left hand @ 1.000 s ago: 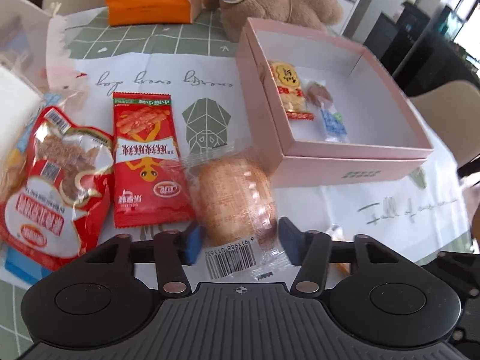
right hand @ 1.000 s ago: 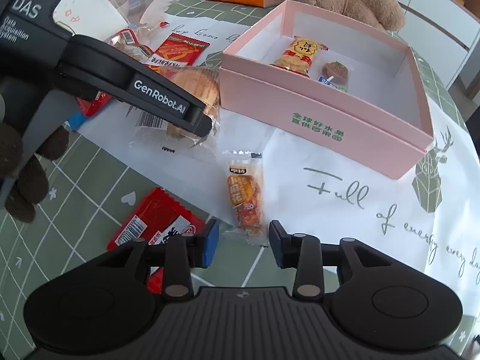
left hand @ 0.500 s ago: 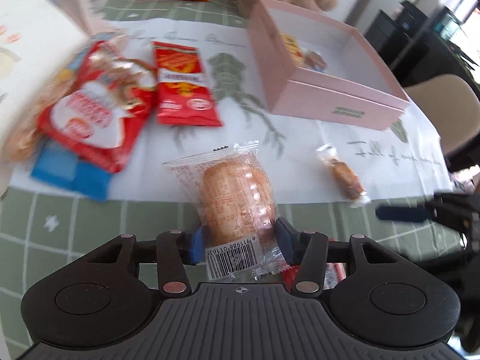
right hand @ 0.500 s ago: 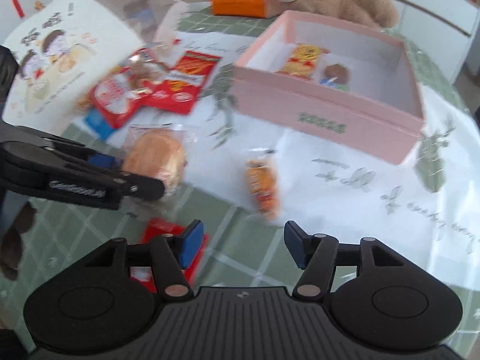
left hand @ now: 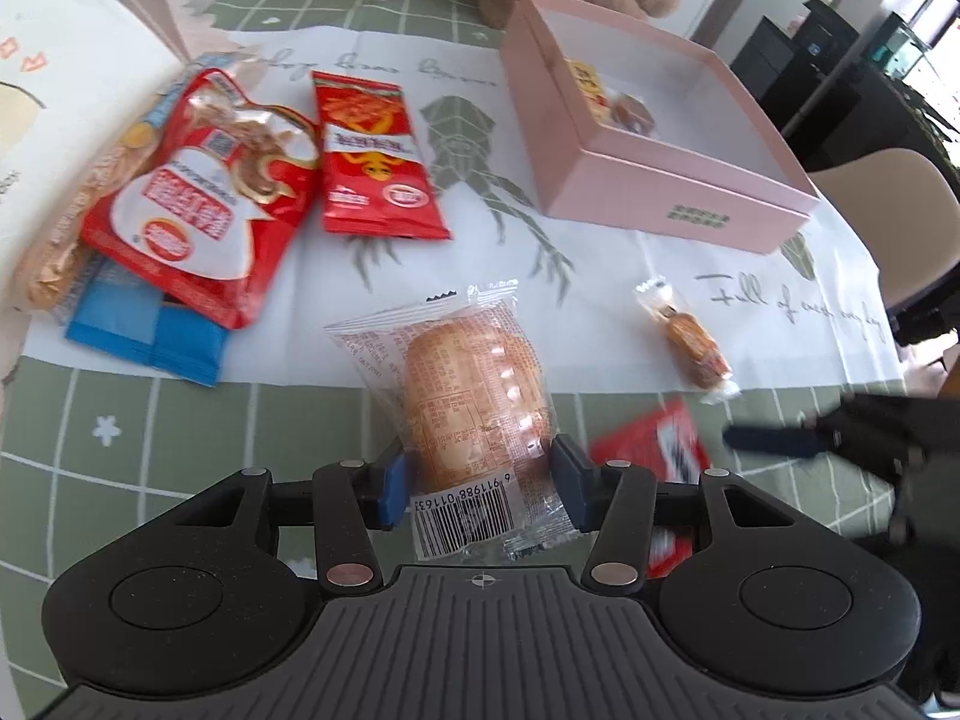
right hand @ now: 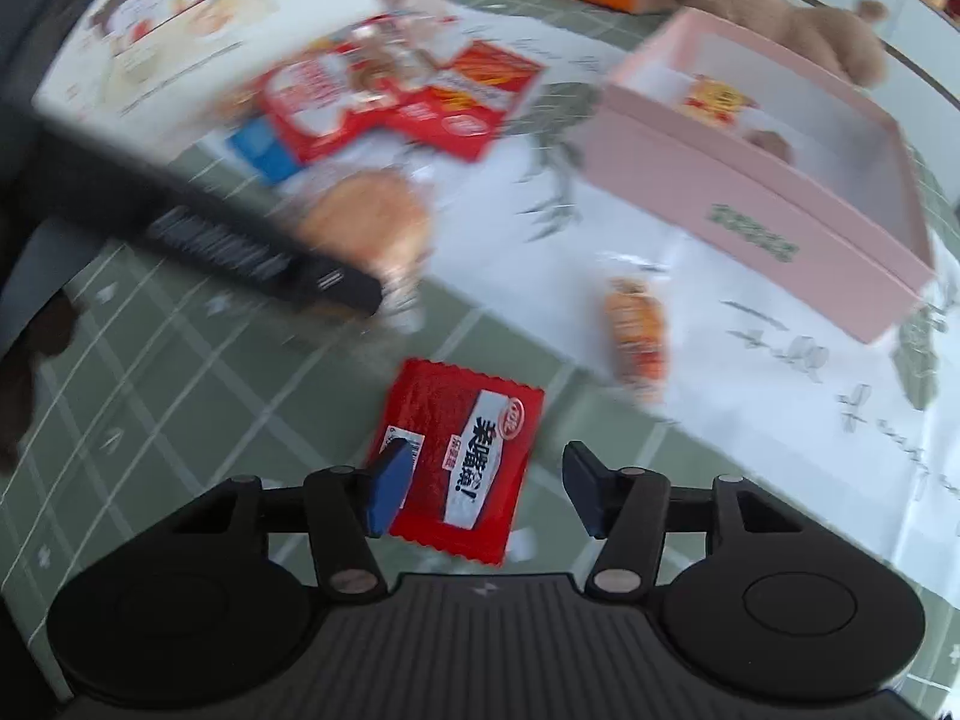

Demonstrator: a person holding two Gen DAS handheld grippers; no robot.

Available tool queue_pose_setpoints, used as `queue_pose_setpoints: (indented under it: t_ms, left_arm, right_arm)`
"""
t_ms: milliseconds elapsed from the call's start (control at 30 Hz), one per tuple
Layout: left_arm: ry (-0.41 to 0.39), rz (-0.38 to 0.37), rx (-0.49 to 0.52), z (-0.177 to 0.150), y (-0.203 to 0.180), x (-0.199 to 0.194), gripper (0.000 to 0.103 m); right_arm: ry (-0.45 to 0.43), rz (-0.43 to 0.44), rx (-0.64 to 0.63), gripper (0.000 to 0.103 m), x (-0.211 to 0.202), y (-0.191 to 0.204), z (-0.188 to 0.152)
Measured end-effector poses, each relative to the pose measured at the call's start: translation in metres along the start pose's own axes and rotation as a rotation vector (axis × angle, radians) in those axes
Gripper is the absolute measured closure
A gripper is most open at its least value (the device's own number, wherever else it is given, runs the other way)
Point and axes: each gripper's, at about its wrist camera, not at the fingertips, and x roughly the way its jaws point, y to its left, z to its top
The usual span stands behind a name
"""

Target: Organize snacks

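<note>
Green checked surface (left hand: 180,414) carries a white printed cloth (left hand: 600,276); on the cloth sit the pink box (left hand: 678,198), red packets (left hand: 372,156) and small orange snack (left hand: 690,336); a red sachet (right hand: 462,462) lies on green.

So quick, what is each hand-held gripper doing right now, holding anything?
Left hand-held gripper: closed on the wrapped bun.
Right hand-held gripper: holding nothing, jaws closing around the small red packet.

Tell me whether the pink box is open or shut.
Open. The pink box has no lid on it, and both wrist views look straight into its white inside, where a yellow-wrapped snack and a brown one lie.
</note>
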Motion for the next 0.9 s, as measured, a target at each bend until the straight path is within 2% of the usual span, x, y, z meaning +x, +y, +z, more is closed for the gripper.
queue_pose_setpoints:
  t_ms: [200, 400, 533, 633, 733, 900]
  left_arm:
    - [0.014, -0.014, 0.037, 0.000, -0.014, 0.004, 0.049]
    - [0.027, -0.017, 0.039, 0.002, -0.019, 0.007, 0.049]
    - [0.039, -0.028, 0.041, 0.002, -0.021, 0.010, 0.049]
    - [0.043, -0.037, 0.046, 0.001, -0.024, 0.011, 0.049]
    - [0.055, -0.044, 0.066, -0.001, -0.028, 0.010, 0.049]
    - [0.069, -0.053, 0.099, -0.011, -0.032, 0.007, 0.049]
  right_arm:
    - [-0.042, -0.038, 0.106, 0.050, 0.006, -0.039, 0.010]
    - [-0.074, -0.006, 0.185, 0.049, 0.002, -0.061, 0.015]
    - [-0.137, -0.045, 0.182, 0.031, -0.012, -0.070, 0.023]
    - [-0.133, -0.066, 0.179, 0.031, -0.013, -0.078, 0.026]
    - [-0.095, -0.031, 0.190, 0.031, -0.008, -0.080, 0.024]
    - [-0.138, -0.062, 0.148, 0.031, -0.009, -0.071, 0.021]
